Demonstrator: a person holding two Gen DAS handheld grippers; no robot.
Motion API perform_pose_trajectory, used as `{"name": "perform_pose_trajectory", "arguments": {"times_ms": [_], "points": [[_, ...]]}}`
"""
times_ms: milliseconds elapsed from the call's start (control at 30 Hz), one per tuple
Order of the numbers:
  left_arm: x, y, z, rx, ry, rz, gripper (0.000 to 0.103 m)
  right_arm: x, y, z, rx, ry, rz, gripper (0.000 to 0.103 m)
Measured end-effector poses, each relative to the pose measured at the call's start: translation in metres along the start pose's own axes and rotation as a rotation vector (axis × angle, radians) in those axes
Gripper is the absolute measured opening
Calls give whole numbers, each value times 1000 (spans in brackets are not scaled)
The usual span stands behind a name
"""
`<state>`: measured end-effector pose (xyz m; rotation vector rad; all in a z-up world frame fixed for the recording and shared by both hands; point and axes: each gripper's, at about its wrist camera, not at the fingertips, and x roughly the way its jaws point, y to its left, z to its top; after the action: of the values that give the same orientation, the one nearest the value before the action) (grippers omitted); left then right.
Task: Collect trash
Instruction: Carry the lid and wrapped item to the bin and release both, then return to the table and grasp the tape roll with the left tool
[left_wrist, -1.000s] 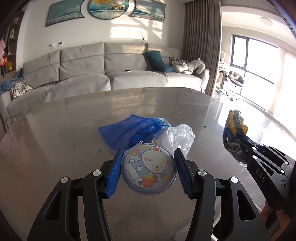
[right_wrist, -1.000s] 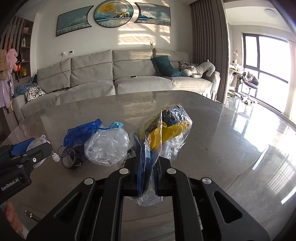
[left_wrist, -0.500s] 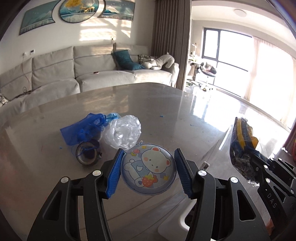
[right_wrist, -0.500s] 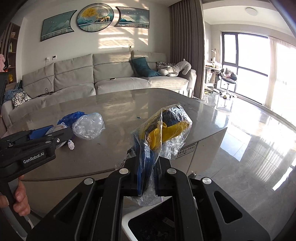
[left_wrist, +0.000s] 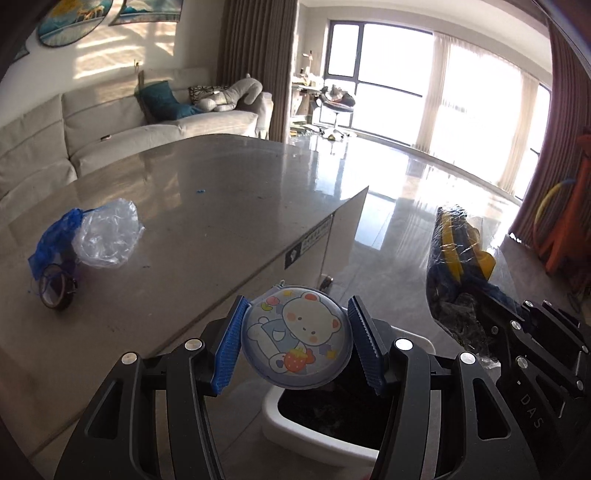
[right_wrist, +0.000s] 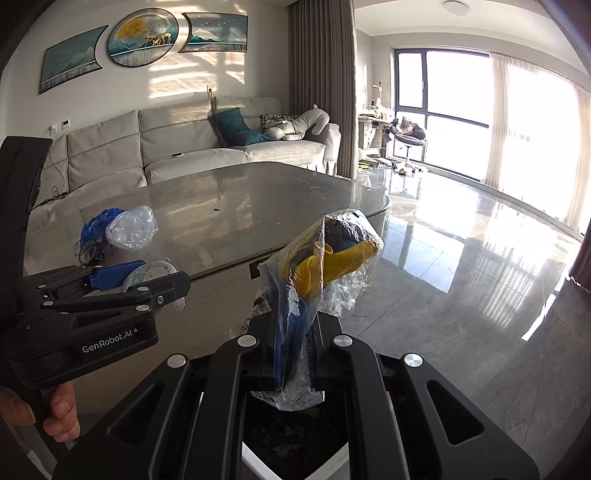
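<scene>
The left gripper (left_wrist: 295, 343) pinches a round bear-print disc (left_wrist: 295, 338) between its blue pads, holding it above the near rim of a white trash bin (left_wrist: 295, 430) that stands on the floor just off the surface's (left_wrist: 207, 206) edge. The right gripper (right_wrist: 293, 354) is pressed together on a clear plastic bag with yellow and blue contents (right_wrist: 325, 258), also over the bin (right_wrist: 295, 461). Far left on the surface lie a crumpled clear bag (left_wrist: 107, 236), a blue bag (left_wrist: 55, 240) touching it and a tape roll (left_wrist: 57, 291) near them.

Black claw (left_wrist: 295, 343) frames, blue ribbed pads (left_wrist: 228, 350), silver screws.
</scene>
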<state>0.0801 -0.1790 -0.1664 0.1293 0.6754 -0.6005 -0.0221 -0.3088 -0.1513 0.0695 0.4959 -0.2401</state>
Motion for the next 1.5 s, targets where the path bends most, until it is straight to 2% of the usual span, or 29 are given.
{"name": "perform_pose_trajectory", "arguments": {"times_ms": [233, 267, 300, 333, 467, 567, 967, 1033, 1067, 1100, 1133, 1267, 1367, 1500], "points": [[26, -31, -14, 80, 91, -65, 58, -2, -8, -10, 11, 13, -33, 11], [30, -35, -16, 91, 102, -80, 64, -1, -9, -10, 9, 15, -38, 11], [32, -38, -17, 101, 111, -82, 88, -1, -10, -11, 13, 17, -40, 11], [34, -41, -19, 114, 107, -47, 99, -1, -12, -11, 17, 21, -43, 11], [33, -53, -20, 159, 93, -11, 99, 2, -15, -13, 22, 32, -53, 11], [35, -51, -18, 151, 94, 8, 99, 2, -17, -15, 22, 36, -53, 12], [14, 5, 5, -35, 38, 111, 99, 17, -1, -27, -17, 94, 11, 13], [13, 17, 8, -74, 40, 119, 99, 19, 3, -28, -46, 105, 12, 18], [11, 22, 7, -91, 40, 120, 99, 21, 5, -29, -55, 117, 12, 36], [10, 26, 8, -105, 39, 122, 99, 22, 5, -30, -57, 115, 5, 77], [8, 31, 8, -117, 37, 125, 99, 19, 6, -30, -60, 94, 1, 98], [3, 36, 9, -117, 24, 144, 99, 13, 8, -26, -87, 57, -17, 99], [-1, 42, 9, -118, 11, 159, 99, 15, 8, -23, -74, 60, 0, 99], [-7, 53, 9, -129, -2, 187, 99, 11, 16, -15, -93, 21, 21, 99]]}}
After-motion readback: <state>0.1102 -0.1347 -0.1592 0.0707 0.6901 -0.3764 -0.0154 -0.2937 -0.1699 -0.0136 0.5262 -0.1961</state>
